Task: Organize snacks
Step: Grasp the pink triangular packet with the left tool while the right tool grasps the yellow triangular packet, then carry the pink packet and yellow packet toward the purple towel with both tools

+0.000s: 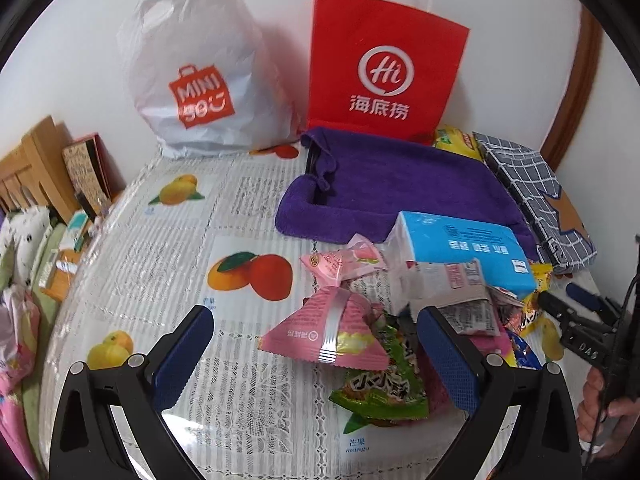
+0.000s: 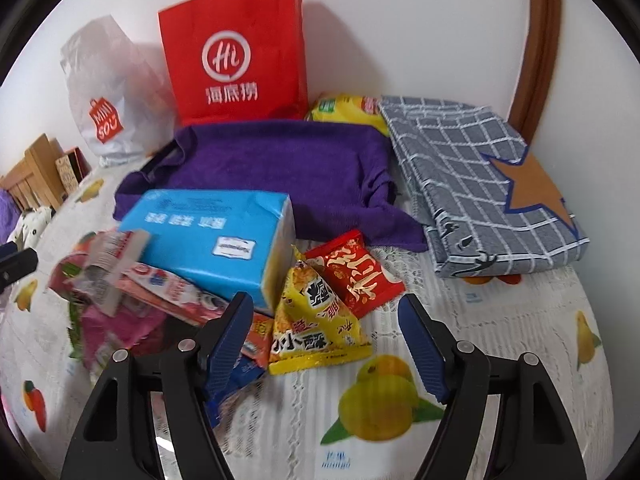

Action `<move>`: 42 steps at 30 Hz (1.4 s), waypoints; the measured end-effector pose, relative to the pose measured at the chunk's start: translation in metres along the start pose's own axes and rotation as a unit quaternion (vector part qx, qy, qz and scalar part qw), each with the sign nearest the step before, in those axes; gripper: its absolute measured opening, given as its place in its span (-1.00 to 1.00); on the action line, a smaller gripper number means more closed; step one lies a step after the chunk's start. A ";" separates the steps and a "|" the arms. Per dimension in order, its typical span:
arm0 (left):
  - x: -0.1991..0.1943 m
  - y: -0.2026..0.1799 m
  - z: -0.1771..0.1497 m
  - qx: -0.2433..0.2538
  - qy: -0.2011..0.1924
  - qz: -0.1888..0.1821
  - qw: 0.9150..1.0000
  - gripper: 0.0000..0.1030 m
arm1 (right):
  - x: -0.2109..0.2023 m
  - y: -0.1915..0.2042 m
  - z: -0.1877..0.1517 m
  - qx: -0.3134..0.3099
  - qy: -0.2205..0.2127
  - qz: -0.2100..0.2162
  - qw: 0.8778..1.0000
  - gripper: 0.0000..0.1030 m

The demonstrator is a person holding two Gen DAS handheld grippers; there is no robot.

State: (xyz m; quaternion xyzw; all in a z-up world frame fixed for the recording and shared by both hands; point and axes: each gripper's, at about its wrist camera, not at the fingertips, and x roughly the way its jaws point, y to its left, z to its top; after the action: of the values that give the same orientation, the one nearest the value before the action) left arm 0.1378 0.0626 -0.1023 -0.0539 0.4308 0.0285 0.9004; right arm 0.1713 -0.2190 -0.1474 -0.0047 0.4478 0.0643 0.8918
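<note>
A heap of snack packets lies on the table in front of a purple towel (image 1: 400, 184). In the left wrist view my left gripper (image 1: 314, 354) is open, its fingers either side of a pink triangular packet (image 1: 328, 332) and a green packet (image 1: 384, 384); I cannot tell if they touch. A blue tissue pack (image 1: 460, 248) lies behind. In the right wrist view my right gripper (image 2: 324, 332) is open around a yellow triangular packet (image 2: 316, 324), with a red packet (image 2: 352, 272) just beyond and the blue tissue pack (image 2: 208, 236) to the left.
A red paper bag (image 1: 384, 68) and a white plastic bag (image 1: 196, 76) stand against the back wall. A folded grey checked cloth (image 2: 488, 184) lies right, a yellow packet (image 2: 344, 112) behind it. The table (image 1: 168, 248) has a fruit-print cover. The right gripper shows at the edge (image 1: 580, 328).
</note>
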 end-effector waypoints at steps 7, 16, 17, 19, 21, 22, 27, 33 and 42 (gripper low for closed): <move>0.014 0.016 0.000 -0.019 0.018 0.003 1.000 0.98 | 0.029 0.005 0.000 -0.027 0.029 0.014 0.999 0.32; 0.027 0.034 -0.002 -0.030 0.035 0.011 0.999 0.98 | 0.022 0.000 -0.011 -0.031 0.024 0.032 0.999 -0.17; 0.029 0.033 -0.001 -0.031 0.037 0.003 0.999 0.98 | 0.017 -0.003 -0.013 -0.025 0.020 0.031 0.999 -0.17; 0.032 0.030 0.003 -0.029 0.038 -0.007 0.999 0.98 | 0.011 -0.008 -0.015 -0.019 0.017 0.026 0.999 -0.17; 0.035 0.025 0.010 -0.024 0.038 -0.017 0.999 0.98 | 0.005 -0.013 -0.019 -0.013 0.014 0.023 1.000 -0.17; 0.037 0.023 0.012 -0.023 0.039 -0.021 0.999 0.98 | 0.002 -0.016 -0.021 -0.009 0.013 0.023 1.000 -0.17; 0.052 0.011 0.023 -0.007 0.060 -0.045 0.997 0.98 | -0.006 -0.025 -0.028 0.005 0.016 0.023 1.000 -0.17; 0.065 0.010 0.013 -0.005 0.096 -0.068 0.993 0.78 | -0.005 -0.022 -0.034 0.001 0.024 0.026 0.999 -0.17; 0.052 0.007 0.001 -0.002 0.090 -0.086 0.992 0.53 | 0.007 -0.017 -0.038 -0.003 0.055 0.031 0.998 -0.17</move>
State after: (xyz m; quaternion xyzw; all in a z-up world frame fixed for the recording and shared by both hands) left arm 0.1705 0.0703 -0.1423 -0.0952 0.5039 -0.0532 0.8569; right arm 0.1469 -0.2372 -0.1771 0.0029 0.4955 0.0925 0.8636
